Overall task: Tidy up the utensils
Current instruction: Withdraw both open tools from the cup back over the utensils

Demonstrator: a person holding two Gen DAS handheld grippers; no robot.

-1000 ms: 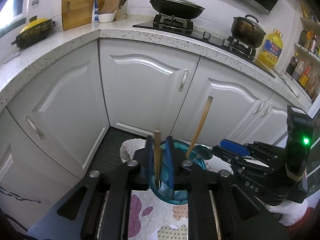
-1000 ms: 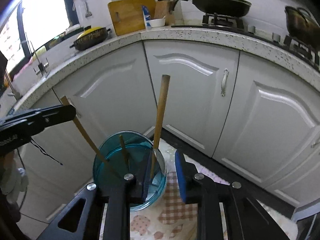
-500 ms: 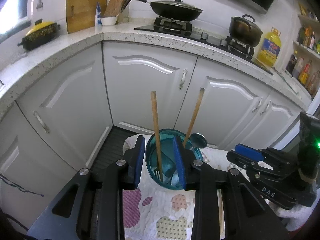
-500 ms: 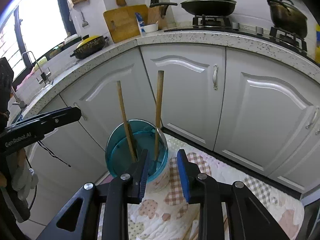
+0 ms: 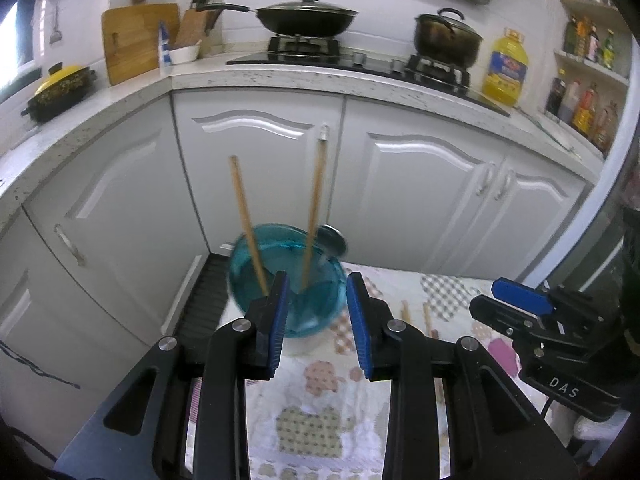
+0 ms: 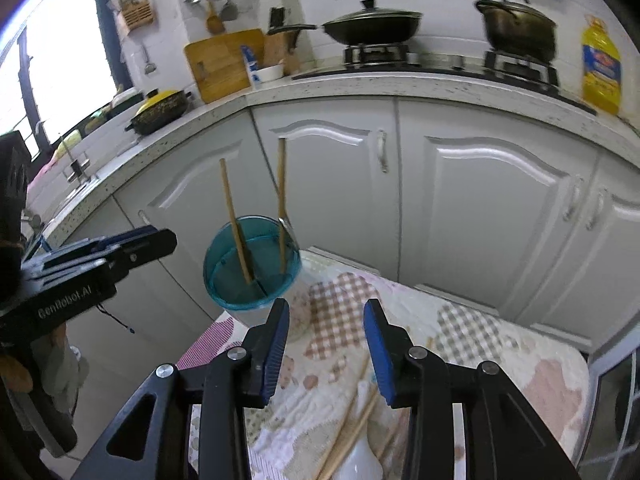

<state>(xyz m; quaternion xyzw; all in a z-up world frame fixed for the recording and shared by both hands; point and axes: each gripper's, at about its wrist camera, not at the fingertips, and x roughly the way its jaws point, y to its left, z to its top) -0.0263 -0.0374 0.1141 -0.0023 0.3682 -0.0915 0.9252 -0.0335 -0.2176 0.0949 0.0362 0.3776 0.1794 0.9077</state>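
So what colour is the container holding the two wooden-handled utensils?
Translucent teal-blue container, seen best in the right wrist view.

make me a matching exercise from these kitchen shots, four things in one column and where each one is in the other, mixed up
Things:
1. blue cup
2. chopsticks
3. black wok
4. oil bottle

Places:
A. on the left burner of the stove
B. lying flat on the patterned cloth
C. on the counter, right of the stove
D. standing at the cloth's far left corner, with two wooden handles sticking out

Pairs: 1-D, 2-B, 3-A, 4-C
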